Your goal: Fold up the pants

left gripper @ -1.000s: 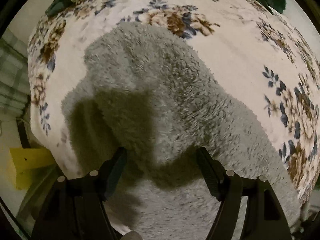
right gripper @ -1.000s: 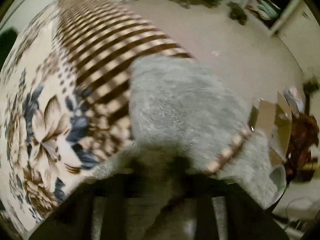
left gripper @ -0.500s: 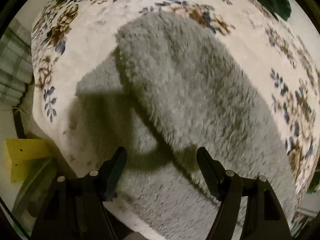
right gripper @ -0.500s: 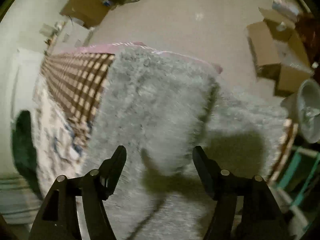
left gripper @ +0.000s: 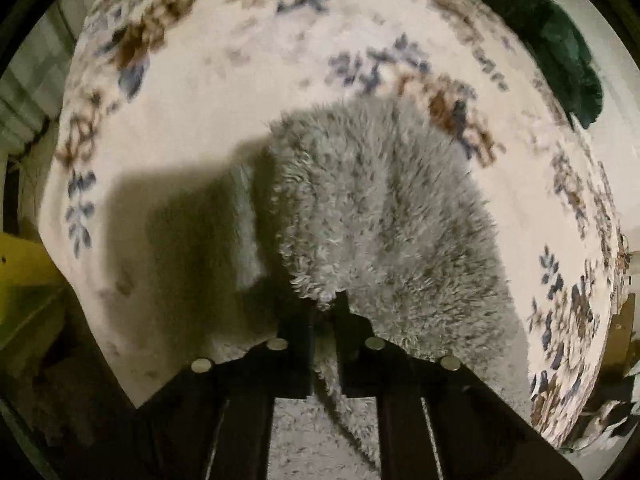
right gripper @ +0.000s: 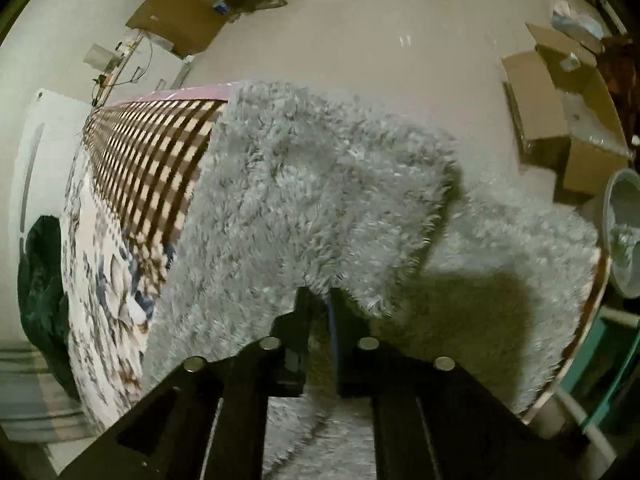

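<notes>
Boxes (right gripper: 560,120) show only in right view; pants (left gripper: 380,208) in both.

A bed carries a cream floral bedspread (left gripper: 248,80) with a brown checked border (right gripper: 160,152) along one edge. Beyond that edge lies pale bare floor (right gripper: 380,40), with open cardboard boxes (right gripper: 560,120) at the far right. The light is dim and yellowish.

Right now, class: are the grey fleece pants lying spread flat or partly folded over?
Partly folded: one fluffy layer of the pants overlaps another, its edge casting a shadow.
</notes>
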